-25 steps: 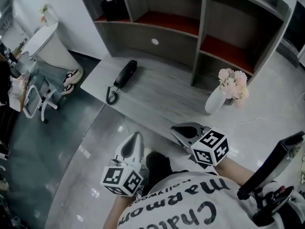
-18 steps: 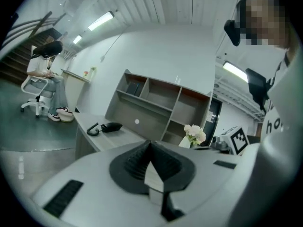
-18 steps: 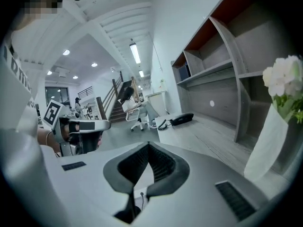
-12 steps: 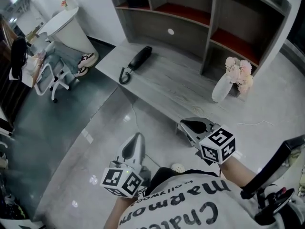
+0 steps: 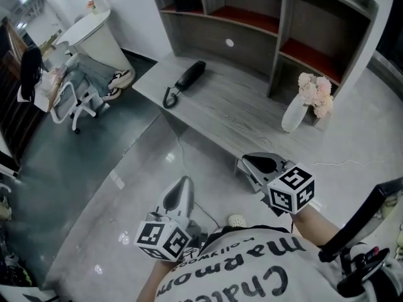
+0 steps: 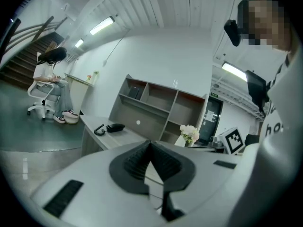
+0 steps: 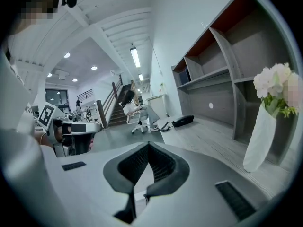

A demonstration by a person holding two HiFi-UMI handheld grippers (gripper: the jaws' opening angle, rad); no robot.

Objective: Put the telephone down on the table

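Cool, even light is thrown from ceiling strip lights [image 6: 101, 25]. Small glare spots are caught on the glossy floor [image 5: 145, 162]. The table [image 5: 239, 115] is evenly lit. Both gripper views are bowed and darkened at the edges.

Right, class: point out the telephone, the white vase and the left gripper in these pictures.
telephone [image 5: 191, 76]: head view, middle of the black handset.
white vase [image 5: 293, 116]: head view, middle of its body.
left gripper [image 5: 182, 182]: head view, at its closed tips.
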